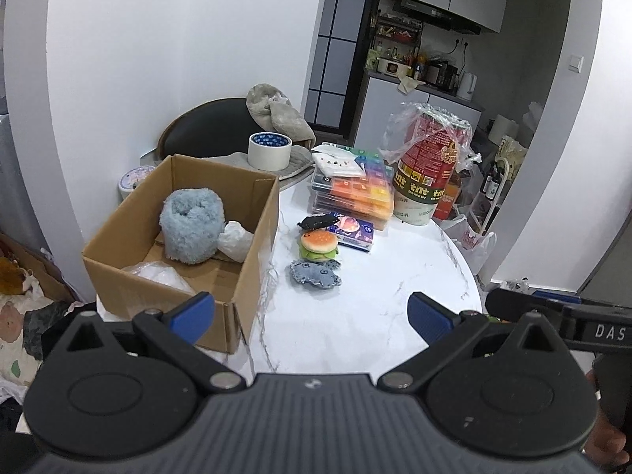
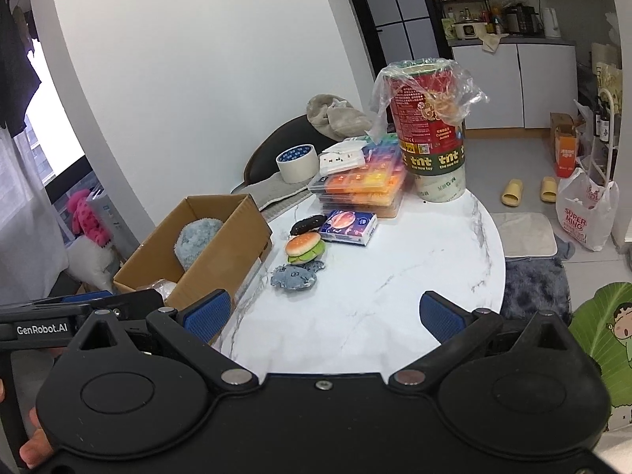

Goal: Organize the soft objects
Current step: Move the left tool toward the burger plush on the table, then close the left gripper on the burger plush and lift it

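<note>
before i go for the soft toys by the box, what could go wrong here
1. The burger toy, black plush and denim plush lie packed in a row, apparently touching; the open left tongs or right tongs might catch two or knock a neighbour.
2. The cardboard box sits at the table edge and may overhang it; a bump could tip it.
3. The blue fluffy item and plastic bags crowd the box.
</note>
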Available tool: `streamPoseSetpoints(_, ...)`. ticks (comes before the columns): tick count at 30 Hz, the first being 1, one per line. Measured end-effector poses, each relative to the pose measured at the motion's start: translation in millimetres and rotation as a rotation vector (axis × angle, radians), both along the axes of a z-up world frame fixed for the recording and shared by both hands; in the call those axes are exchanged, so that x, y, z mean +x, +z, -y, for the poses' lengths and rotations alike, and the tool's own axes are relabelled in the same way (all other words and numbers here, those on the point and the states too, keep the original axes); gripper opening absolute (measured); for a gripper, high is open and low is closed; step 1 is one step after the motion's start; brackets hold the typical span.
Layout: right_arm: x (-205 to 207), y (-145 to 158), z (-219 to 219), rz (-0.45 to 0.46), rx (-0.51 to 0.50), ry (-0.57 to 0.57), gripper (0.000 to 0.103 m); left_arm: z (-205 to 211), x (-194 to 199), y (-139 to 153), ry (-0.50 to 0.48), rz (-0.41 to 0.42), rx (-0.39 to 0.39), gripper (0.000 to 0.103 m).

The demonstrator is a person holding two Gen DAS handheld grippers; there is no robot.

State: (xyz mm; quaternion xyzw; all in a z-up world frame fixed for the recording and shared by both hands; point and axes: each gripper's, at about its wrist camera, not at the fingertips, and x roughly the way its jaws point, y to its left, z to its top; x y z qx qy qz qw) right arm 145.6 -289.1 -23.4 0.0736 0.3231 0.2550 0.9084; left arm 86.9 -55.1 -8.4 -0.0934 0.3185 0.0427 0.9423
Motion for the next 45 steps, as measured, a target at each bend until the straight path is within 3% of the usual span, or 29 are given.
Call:
streamPoseSetpoints(9,-2,-8,6,-0.003,0.005,-0.017,0.103,6,-3,-8,-0.037,0.008,-0.013,0.103)
streamPoseSetpoints(22,17,-23,6,-0.017,0.002,-0.016,0.103,5,24,-18,-0.085,0.023,-0.043,0.100)
streamPoseSetpoints(25,29,-28,8,-0.033,0.001,-0.023,0.103,10,34,-18,-0.103,0.026,-0.042,0.090)
streamPoseSetpoints(30,48,-35,16,-0.046,0.009,-0.036,0.103,18,61,-27,-0.132,-0.005,-0.055,0.064)
streamPoseSetpoints(32,55,-39,19,-0.054,0.014,-0.045,0.103,18,76,-35,-0.121,-0.028,-0.064,0.049)
streamPoseSetpoints(35,66,-45,23,-0.074,0.024,-0.046,0.103,18,98,-48,-0.087,-0.056,-0.062,0.038)
streamPoseSetpoints(45,96,-61,33,-0.103,0.066,-0.045,0.103,22,152,-74,-0.035,-0.106,-0.003,0.036)
